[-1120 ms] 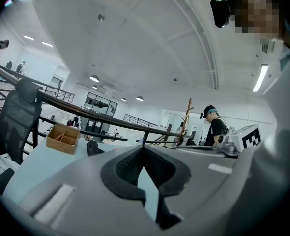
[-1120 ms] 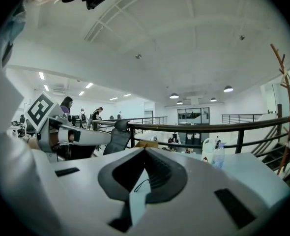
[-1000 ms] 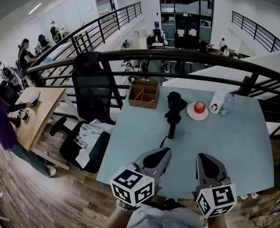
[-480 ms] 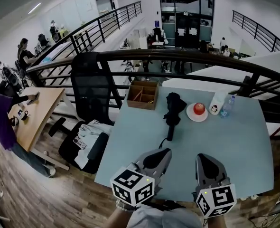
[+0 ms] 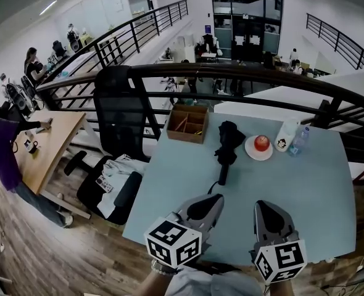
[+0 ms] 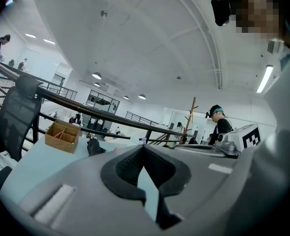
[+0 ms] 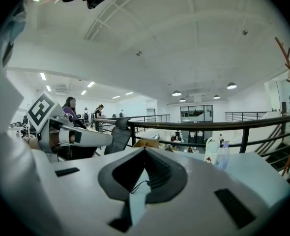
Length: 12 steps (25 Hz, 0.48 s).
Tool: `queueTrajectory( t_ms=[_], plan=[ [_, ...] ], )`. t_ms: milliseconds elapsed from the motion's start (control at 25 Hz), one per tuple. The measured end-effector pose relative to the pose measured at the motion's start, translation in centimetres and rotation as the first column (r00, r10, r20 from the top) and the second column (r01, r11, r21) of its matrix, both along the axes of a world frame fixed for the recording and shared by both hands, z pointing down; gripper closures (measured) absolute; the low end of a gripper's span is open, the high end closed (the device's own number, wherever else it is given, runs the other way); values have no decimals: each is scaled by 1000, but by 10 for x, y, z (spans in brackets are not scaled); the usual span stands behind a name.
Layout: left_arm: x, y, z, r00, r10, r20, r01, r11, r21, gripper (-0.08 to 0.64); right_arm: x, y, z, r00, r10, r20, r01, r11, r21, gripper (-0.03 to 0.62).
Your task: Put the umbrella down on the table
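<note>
The black umbrella (image 5: 225, 145) lies flat in the middle of the table (image 5: 305, 193), with bare top near it. The left claw (image 5: 209, 198) and the right claw (image 5: 264, 206) hang over the near edge, both pinched together and empty. A railing (image 5: 244, 73) runs behind the far edge.

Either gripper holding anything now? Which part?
Nothing held. Left gripper and right gripper are both shut and empty; the umbrella lies on the table, clear of both.

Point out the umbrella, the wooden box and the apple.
umbrella (image 5: 227, 142): head view, on its folded canopy.
wooden box (image 5: 186, 134): head view, on its front wall.
apple (image 5: 261, 142): head view, on its top.
</note>
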<state>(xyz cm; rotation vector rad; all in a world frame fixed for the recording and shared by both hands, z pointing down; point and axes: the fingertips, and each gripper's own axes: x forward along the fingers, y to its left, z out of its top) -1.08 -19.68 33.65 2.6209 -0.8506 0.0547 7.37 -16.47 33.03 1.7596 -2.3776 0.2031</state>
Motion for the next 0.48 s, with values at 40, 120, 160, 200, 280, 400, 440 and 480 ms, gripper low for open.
queueTrajectory(
  t_ms=[40, 120, 160, 200, 280, 400, 440, 480],
  plan=[
    [-1, -1, 1, 1000, -5, 1, 5, 1000, -1, 555, -1, -2, 0, 1000, -6, -1, 6, 1000, 0, 594],
    [-2, -4, 2, 1000, -14, 2, 14, 1000, -2, 555, -2, -4, 0, 1000, -18, -3, 18, 1000, 1, 594],
    [-3, -5, 2, 1000, -18, 2, 18, 1000, -2, 555, -3, -5, 0, 1000, -21, -3, 21, 1000, 0, 594],
    [-3, -5, 2, 1000, -21, 3, 21, 1000, -3, 555, -3, -6, 1, 1000, -24, -2, 24, 1000, -1, 594],
    [-4, -7, 2, 1000, -26, 2, 26, 1000, -4, 555, -3, -8, 1, 1000, -30, -1, 30, 1000, -3, 594],
    [-5, -8, 2, 999, -33, 4, 33, 999, -6, 555, -5, -11, 1, 999, -42, -1, 42, 999, -3, 594],
    [-5, -8, 2, 999, -35, 5, 35, 999, -7, 555, -6, -12, 1, 999, -47, -1, 47, 999, -3, 594],
    [-5, -8, 3, 999, -37, 6, 37, 999, -7, 555, -7, -13, 0, 999, -52, -2, 52, 999, -3, 594]
  ],
)
